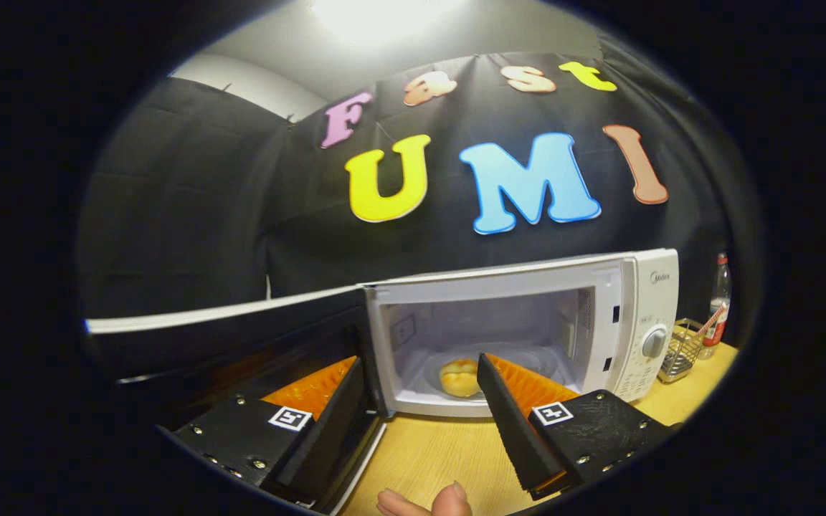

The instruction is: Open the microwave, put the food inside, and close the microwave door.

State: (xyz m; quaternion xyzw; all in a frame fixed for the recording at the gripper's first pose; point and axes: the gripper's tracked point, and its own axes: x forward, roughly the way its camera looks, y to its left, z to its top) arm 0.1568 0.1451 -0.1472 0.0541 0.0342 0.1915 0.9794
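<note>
While the bun (459, 377) already sits inside the microwave (528, 330), the tool (420, 383) hangs released and empty, so swinging the open door (226, 337) shut likely comes next.

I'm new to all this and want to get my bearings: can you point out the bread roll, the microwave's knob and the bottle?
Round golden bread roll (459, 377): gripper view, its top, inside the open white microwave.
Round white microwave knob (654, 342): gripper view, its face.
Clear plastic bottle (718, 309): gripper view, its body.
</note>
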